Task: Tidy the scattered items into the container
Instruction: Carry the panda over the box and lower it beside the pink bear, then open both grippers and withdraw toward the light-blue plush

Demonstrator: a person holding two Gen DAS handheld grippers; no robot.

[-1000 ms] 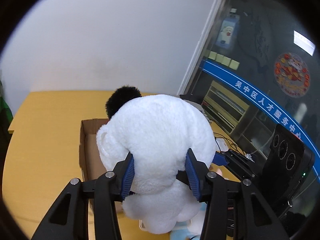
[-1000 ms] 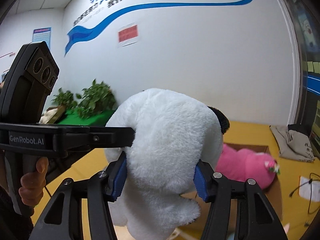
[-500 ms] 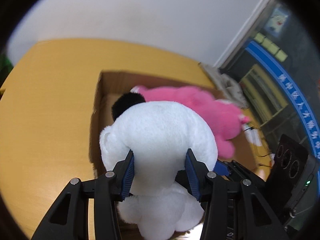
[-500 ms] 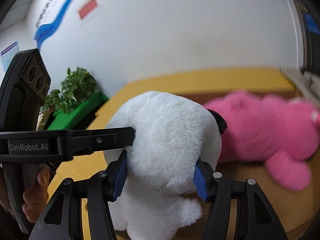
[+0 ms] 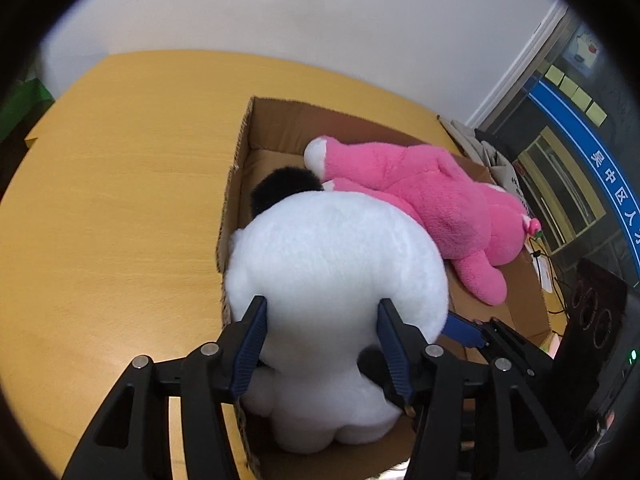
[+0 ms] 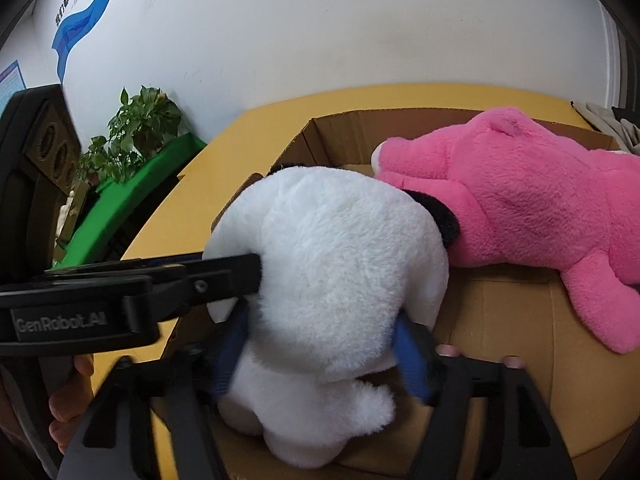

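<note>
A white plush toy (image 5: 332, 264) with a black ear sits in the near corner of the cardboard box (image 5: 236, 168), against a pink plush toy (image 5: 432, 200) lying inside. My left gripper (image 5: 320, 336) still presses its blue pads into the white toy's neck while its jaws are opening. In the right wrist view the same white plush toy (image 6: 340, 264) stands between the jaws of my right gripper (image 6: 322, 352). Those jaws are blurred and opening, the pads just off the fur. The pink plush toy (image 6: 540, 200) fills the box's (image 6: 320, 136) right side.
The box stands on a yellow wooden table (image 5: 120, 200). A folded cloth (image 5: 472, 140) and cables (image 5: 556, 280) lie at its far right. A potted plant (image 6: 136, 132) on a green surface stands off the table's left edge. A person's hand (image 6: 64, 408) holds the left gripper.
Both grippers came down with the white plush toy and set it into the box beside the pink one. Both pairs of jaws now stand wider, the right one clearly.
</note>
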